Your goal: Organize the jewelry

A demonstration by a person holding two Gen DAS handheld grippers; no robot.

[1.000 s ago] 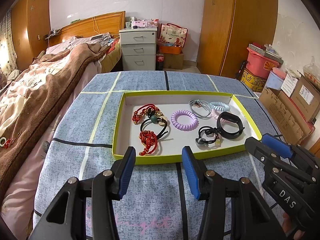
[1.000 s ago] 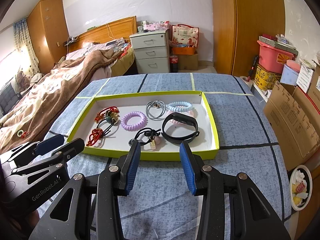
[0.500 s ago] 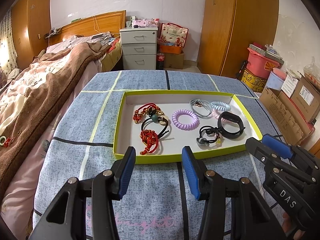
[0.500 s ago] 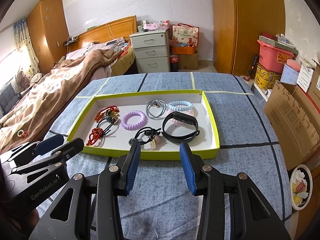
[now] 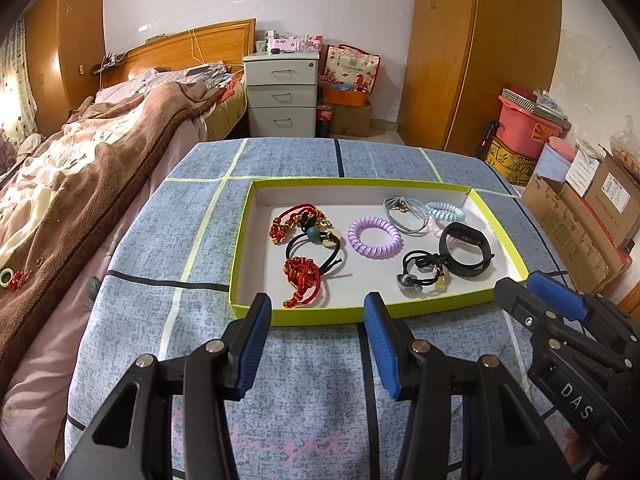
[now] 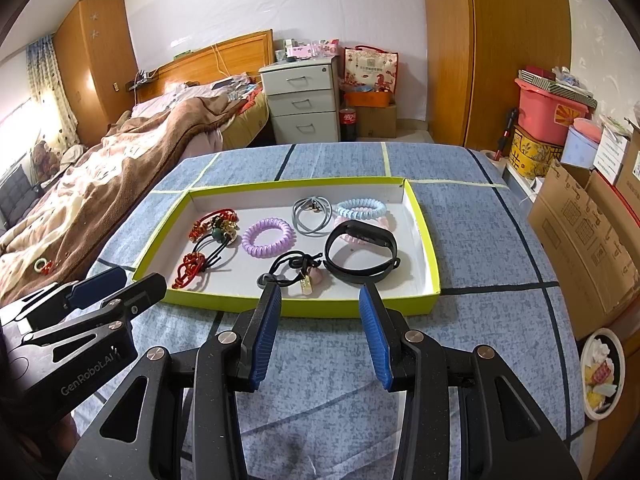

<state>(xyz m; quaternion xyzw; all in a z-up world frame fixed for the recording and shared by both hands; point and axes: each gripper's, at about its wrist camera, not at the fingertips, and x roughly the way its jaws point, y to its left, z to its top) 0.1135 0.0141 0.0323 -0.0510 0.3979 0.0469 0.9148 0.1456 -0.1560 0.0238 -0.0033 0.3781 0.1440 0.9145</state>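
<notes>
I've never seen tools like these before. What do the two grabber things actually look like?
Both are black frames with silver rivets and two fingers lined with ribbed blue pads. The left gripper carries pale "GenRobot.AI" lettering on its side, seen from the right wrist view; the right gripper shows "DAS". No cables or sleeves are visible.

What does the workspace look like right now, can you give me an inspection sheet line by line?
Surface: blue checked cloth, flat.
Job's things: yellow-rimmed tray holding purple coil tie, black wristband, red knotted cords, grey ties, pale blue coil tie.
Clutter: nothing seen on the cloth outside the tray.
Grippers: left gripper and right gripper open, empty, short of the tray.
Cables: nothing seen.
Surroundings: bed, drawer unit, cardboard boxes.
</notes>
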